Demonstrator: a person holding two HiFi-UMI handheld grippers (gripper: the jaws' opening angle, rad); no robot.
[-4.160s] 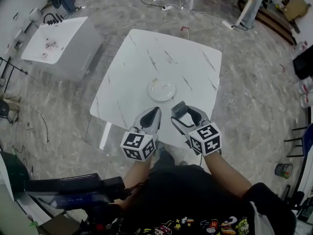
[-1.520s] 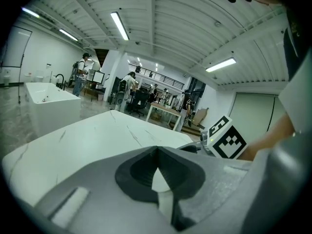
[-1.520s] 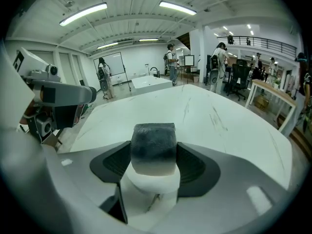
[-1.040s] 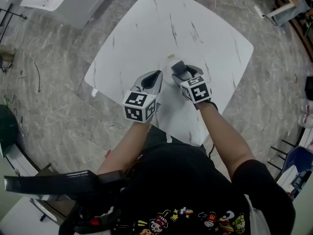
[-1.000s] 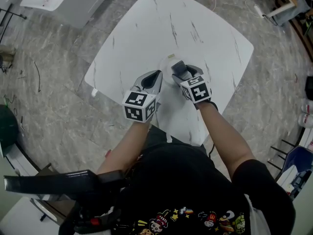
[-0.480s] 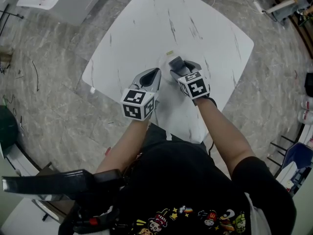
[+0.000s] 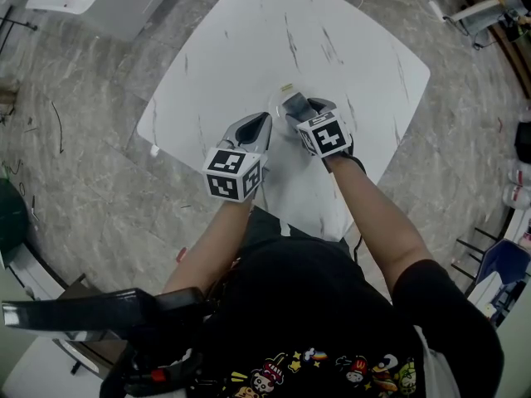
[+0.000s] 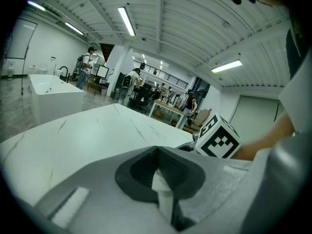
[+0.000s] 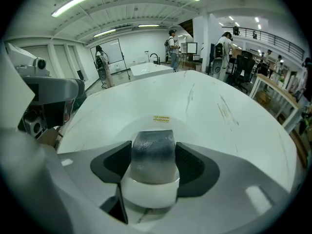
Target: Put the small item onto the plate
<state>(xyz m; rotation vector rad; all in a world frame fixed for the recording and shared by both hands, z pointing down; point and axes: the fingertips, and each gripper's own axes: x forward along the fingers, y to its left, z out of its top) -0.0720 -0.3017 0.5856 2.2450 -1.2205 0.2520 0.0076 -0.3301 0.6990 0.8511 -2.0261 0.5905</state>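
Grips the small item (image 9: pixel 152 147) between the jaws of the right claw (image 9: pixel 152 169), right over the plate (image 9: pixel 124 128) on the desk (image 7: pixel 332 23). Holds the left claw (image 8: pixel 157 172) pressed together, empty, just beside. Calls, likely, for a straight lowering and release, no sideways travel.

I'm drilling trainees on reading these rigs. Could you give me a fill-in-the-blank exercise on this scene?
1. The right gripper holds the grey-and-white small item over a round white ____.
2. The left gripper has its jaws ____, with nothing between them.
3. The small label ahead of the item is ____ in colour.
4. Both grippers work above a white, dark-veined ____.

Missing words: plate; shut; yellow; table.
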